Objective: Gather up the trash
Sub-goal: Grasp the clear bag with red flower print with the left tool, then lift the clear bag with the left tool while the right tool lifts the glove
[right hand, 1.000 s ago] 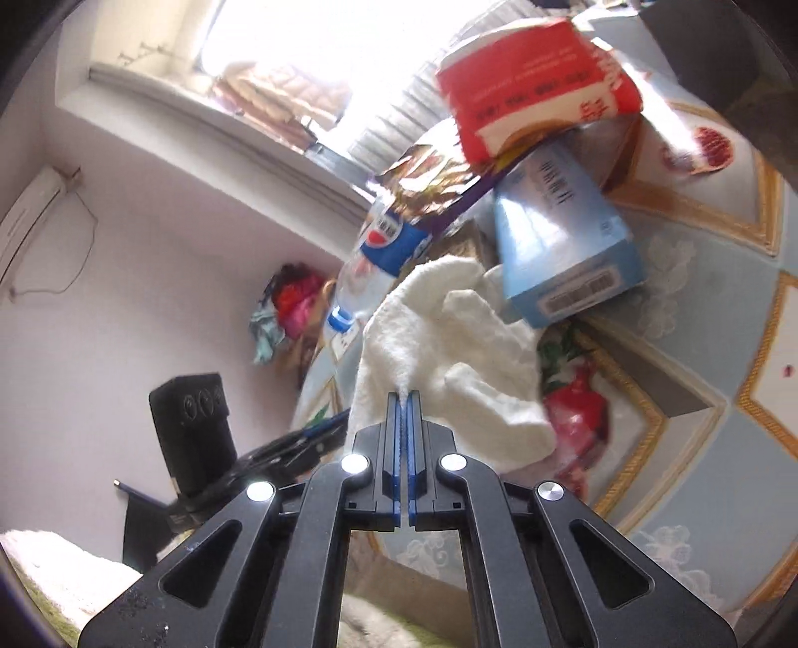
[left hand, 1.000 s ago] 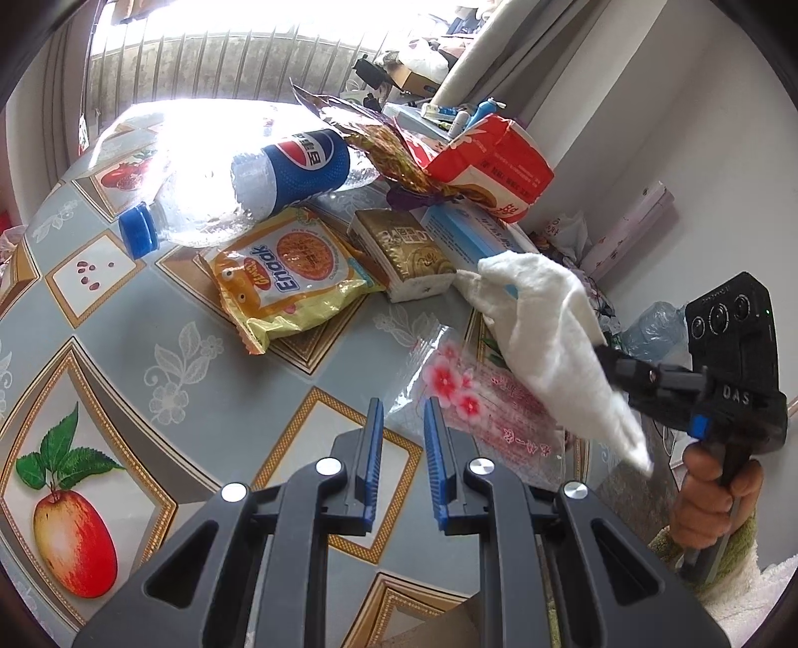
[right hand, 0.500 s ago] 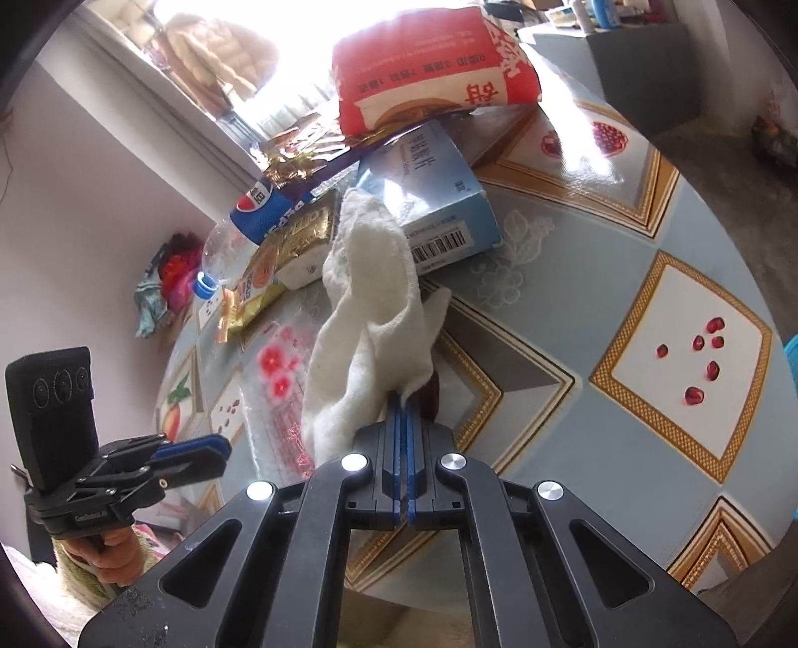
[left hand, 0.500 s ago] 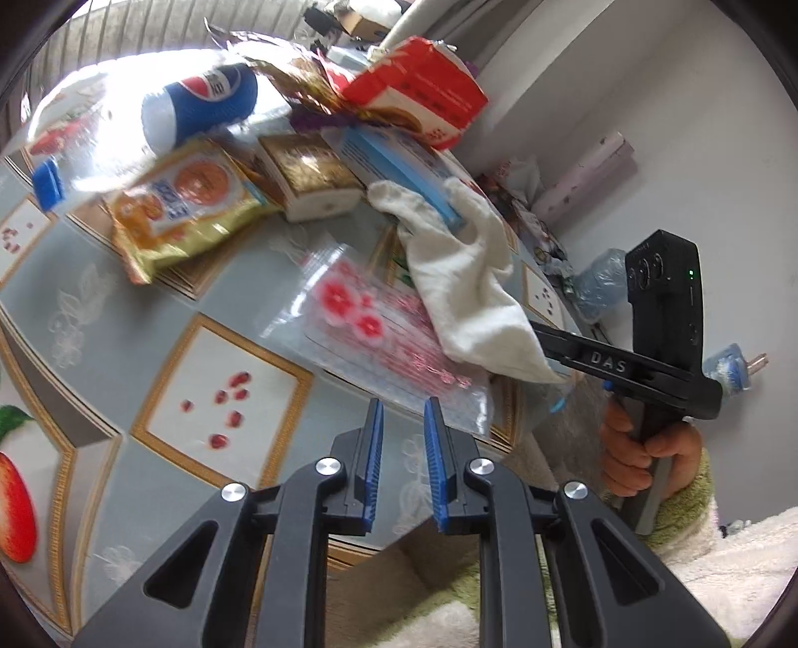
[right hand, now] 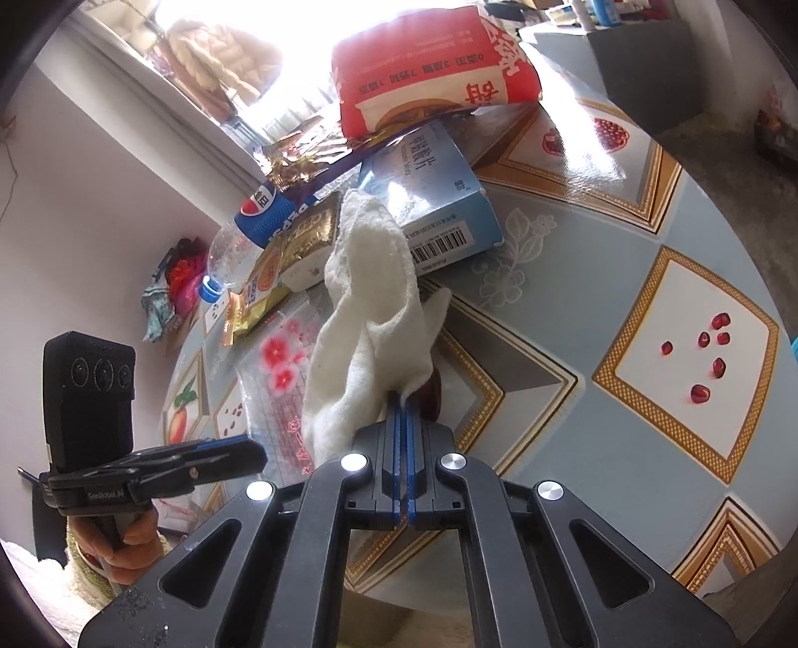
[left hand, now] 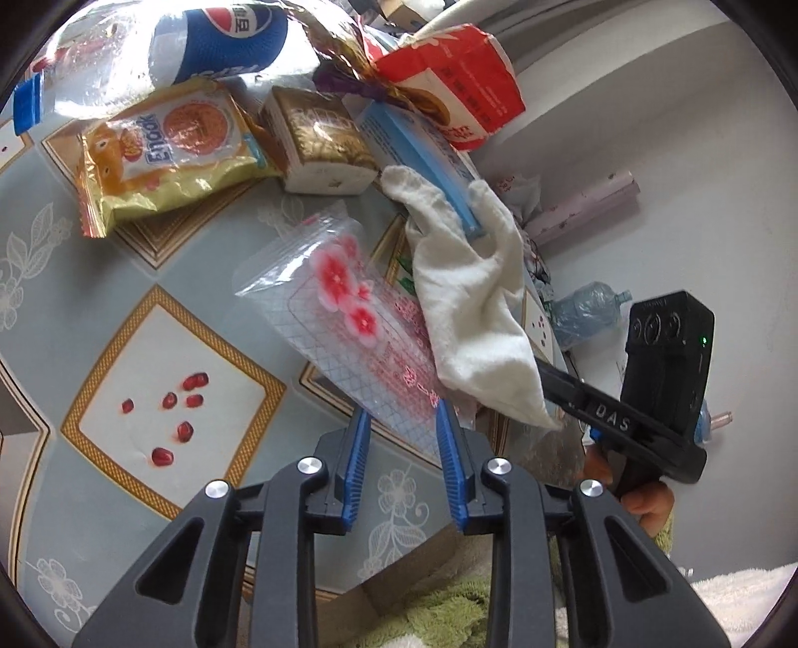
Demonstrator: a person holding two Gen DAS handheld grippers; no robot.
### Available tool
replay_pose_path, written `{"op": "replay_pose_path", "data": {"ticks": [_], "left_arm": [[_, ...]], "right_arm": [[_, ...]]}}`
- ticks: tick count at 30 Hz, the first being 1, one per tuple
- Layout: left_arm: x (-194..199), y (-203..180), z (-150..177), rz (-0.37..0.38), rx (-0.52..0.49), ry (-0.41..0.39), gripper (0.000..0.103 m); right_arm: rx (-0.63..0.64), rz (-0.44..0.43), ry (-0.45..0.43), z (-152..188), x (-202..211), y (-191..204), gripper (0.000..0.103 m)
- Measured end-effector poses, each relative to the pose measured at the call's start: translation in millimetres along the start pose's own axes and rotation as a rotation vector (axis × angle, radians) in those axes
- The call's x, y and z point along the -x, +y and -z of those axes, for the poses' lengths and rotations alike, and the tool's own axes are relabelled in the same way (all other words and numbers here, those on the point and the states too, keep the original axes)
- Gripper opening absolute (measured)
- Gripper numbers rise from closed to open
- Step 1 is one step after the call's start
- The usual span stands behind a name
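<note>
Lowered since the earlier frame, both grippers sit close over the trash-strewn table (left hand: 164,408).
Left gripper (left hand: 401,423), jaws just opening, straddles the clear flower-print bag's (left hand: 349,319) edge without pinching; right gripper (right hand: 401,399) is clamped on the limp white cloth (right hand: 369,319) draped against a blue box (right hand: 429,199); beyond lie a yellow snack packet (left hand: 169,149) and a Pepsi bottle (left hand: 214,35).
</note>
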State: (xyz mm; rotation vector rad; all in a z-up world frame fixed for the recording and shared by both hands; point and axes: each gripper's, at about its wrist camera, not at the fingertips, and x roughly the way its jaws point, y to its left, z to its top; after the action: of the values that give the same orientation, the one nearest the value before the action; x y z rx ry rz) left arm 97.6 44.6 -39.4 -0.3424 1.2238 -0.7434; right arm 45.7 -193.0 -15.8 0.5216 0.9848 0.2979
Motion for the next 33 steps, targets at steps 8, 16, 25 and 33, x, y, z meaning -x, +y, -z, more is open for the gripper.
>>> {"op": "replay_pose_path", "data": {"ticks": [8, 16, 25, 33], "left_arm": [[5.3, -11.5, -8.9, -0.092, -0.079, -0.08, 0.012], [30.8, -29.5, -14.8, -0.146, -0.182, -0.13, 0.003], [67.1, -56.7, -16.4, -0.195, -0.238, -0.205, 0.001], [67.7, -91.3, -20.0, -0.184, -0.311, -0.223, 0.001]], "right_arm": [[-0.045, -0.031, -0.002, 1.3, 2.6, -3.3, 0.0], [-0.069, -0.136, -0.103, -1.3, 40.3, 4.1, 0.0], [-0.063, -0.193, -0.236, -5.7, 95.5, 5.3, 0.0], [-0.085, -0.256, -0.361, 0.4, 149.5, -8.7, 0.0]]}}
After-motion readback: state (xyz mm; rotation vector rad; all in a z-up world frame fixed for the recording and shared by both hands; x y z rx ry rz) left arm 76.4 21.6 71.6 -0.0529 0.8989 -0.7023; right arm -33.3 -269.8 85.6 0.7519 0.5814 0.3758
